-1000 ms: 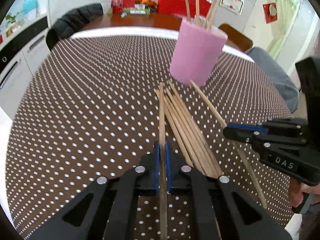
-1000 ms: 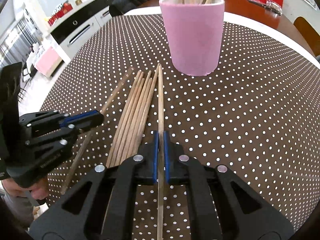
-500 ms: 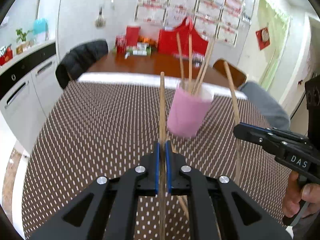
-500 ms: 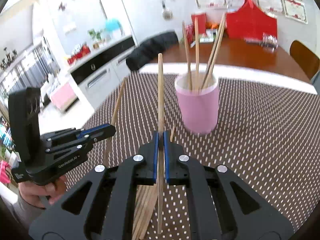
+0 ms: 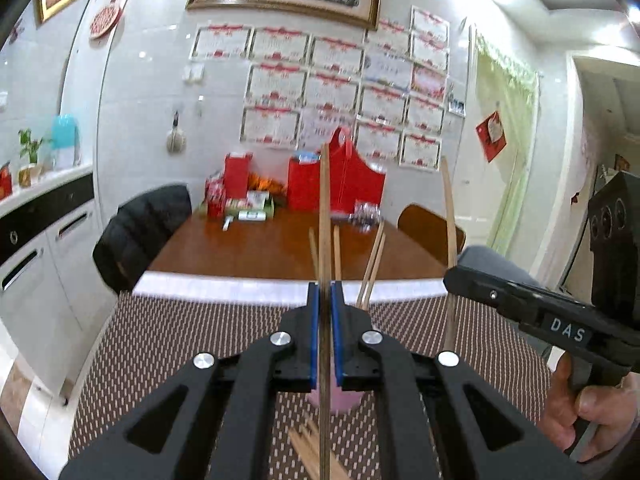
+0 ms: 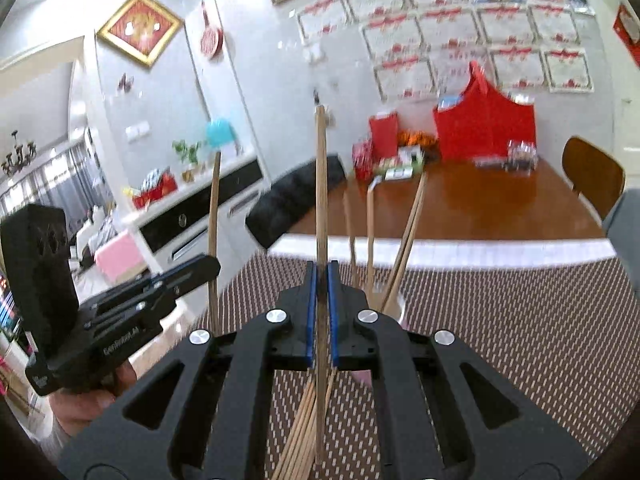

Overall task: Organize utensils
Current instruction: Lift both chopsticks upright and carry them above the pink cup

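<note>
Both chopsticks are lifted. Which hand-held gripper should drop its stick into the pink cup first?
Left, marginally. The left hand-held gripper has the pink cup dead ahead behind its chopstick; the right hand-held gripper sees it offset right.

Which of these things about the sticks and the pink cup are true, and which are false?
1. The left tool is shut on a chopstick. True.
2. The right tool is open and holds nothing. False: it is shut on a chopstick too.
3. Both held chopsticks stand nearly upright. True.
4. The pink cup has no chopsticks in it. False: several chopsticks stick up out of it.
5. More loose chopsticks lie on the dotted tablecloth. True.
</note>
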Tool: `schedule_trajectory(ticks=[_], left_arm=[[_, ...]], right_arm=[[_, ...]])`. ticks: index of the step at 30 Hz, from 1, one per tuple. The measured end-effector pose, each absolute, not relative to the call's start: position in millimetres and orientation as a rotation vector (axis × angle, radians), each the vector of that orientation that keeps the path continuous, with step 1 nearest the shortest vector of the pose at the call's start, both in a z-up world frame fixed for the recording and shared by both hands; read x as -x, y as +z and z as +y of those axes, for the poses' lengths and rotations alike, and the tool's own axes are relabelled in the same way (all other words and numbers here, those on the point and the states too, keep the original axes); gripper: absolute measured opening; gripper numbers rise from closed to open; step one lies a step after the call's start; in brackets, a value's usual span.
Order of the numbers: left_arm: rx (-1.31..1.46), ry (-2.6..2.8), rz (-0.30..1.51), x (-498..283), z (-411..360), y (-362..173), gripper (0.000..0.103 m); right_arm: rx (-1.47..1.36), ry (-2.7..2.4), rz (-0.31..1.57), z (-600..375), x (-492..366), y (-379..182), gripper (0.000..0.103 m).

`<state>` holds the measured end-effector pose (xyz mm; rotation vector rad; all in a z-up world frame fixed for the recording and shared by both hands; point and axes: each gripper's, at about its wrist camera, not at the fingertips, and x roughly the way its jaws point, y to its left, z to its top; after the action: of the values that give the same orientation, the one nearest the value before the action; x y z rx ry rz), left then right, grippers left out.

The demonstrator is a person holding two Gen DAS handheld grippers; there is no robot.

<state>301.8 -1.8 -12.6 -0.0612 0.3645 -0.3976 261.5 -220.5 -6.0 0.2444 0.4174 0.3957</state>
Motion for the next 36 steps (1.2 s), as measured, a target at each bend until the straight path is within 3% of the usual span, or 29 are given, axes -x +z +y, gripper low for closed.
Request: schedule_trajectory(ticks=[14,36], left_arm=[[0.088,-0.484,0.146,-362,-45,46,0.006],[0.099,-0.482,0.225,-417,-64,-41,0.006]], right_arm=[[-0.234,0.292,0.231,-230,-317,46,0.006],[-0.216,0.259,0.335,-230,-361,-19,0.006]])
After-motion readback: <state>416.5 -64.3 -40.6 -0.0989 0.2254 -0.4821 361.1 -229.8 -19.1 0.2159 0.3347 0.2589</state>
